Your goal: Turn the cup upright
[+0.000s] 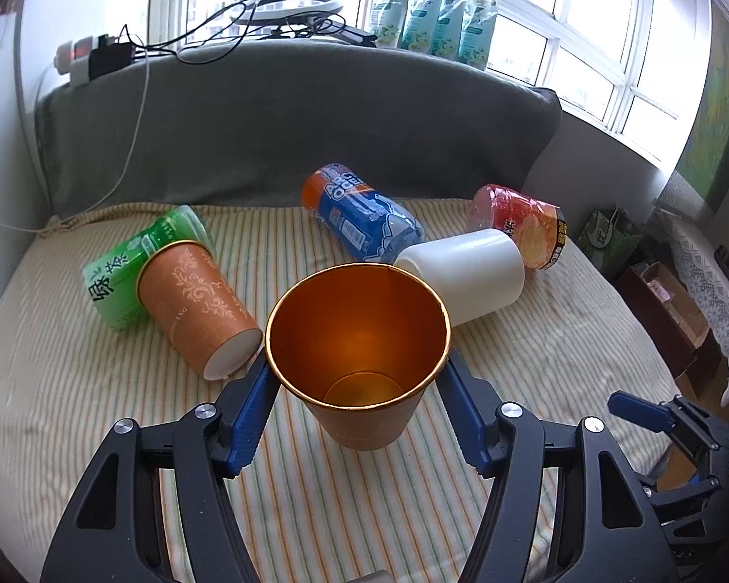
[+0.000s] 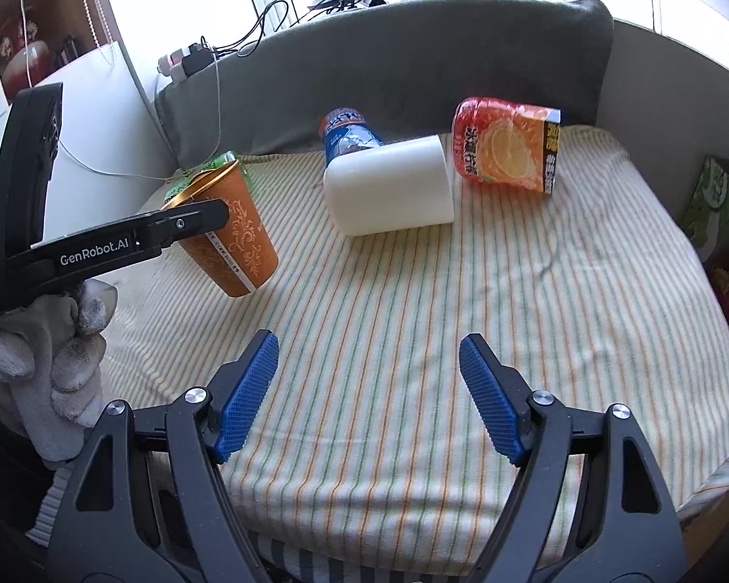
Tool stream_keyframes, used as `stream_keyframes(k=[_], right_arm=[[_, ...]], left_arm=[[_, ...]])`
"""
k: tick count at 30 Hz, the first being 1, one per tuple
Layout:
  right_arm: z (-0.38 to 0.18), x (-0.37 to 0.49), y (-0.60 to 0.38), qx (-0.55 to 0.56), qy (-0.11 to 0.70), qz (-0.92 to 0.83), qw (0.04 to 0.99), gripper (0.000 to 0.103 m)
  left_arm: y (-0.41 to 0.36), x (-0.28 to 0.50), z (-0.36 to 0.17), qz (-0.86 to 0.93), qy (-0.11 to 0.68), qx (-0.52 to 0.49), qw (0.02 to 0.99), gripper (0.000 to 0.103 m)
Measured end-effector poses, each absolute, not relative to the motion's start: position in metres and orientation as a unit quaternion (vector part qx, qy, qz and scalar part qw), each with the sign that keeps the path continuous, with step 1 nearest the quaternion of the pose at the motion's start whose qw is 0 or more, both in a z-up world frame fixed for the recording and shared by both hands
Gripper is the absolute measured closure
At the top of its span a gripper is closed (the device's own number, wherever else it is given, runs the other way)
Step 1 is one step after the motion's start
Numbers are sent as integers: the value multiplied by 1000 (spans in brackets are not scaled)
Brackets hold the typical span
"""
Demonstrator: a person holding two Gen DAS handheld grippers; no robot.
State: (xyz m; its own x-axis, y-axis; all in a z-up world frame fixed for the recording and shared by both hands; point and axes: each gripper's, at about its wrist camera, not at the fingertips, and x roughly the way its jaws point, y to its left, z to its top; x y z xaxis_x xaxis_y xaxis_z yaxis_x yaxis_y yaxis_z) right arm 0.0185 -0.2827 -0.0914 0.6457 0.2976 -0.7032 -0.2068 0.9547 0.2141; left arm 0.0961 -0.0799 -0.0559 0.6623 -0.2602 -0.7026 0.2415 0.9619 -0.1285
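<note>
My left gripper [image 1: 358, 384] is shut on an orange paper cup [image 1: 359, 340], gripping it just under the rim. The cup's mouth faces up and it tilts a little. In the right wrist view the same cup [image 2: 238, 238] hangs tilted above the striped cloth, held by the left gripper [image 2: 204, 216]. A second orange cup [image 1: 197, 306] lies on its side at the left. A white cup [image 1: 466, 274] also lies on its side; it shows in the right wrist view [image 2: 389, 192] too. My right gripper [image 2: 367, 388] is open and empty over the cloth.
A green tea bottle [image 1: 136, 262], a blue bottle [image 1: 364, 214] and a red-orange bottle [image 1: 520, 223] lie on the striped cloth [image 1: 510, 364]. A grey cushion back [image 1: 291, 116] stands behind. Boxes and a bag [image 1: 656, 286] sit off the right edge.
</note>
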Motion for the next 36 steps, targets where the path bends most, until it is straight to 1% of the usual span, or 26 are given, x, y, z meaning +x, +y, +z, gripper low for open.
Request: stream_keyframes(k=[7,17,36], right_arm=[[-88,12,-279,24,380,113,918,23],[-86,12,-278,9,369,87,925,23],[-83,14,-275,9,366,88,926,23]], left_arm=[[-84,95,-59,-132,380,5,915,38],[-88,95,-72,-138,385,17,912,38],[-93,91,-76,-143,383,27,912,38]])
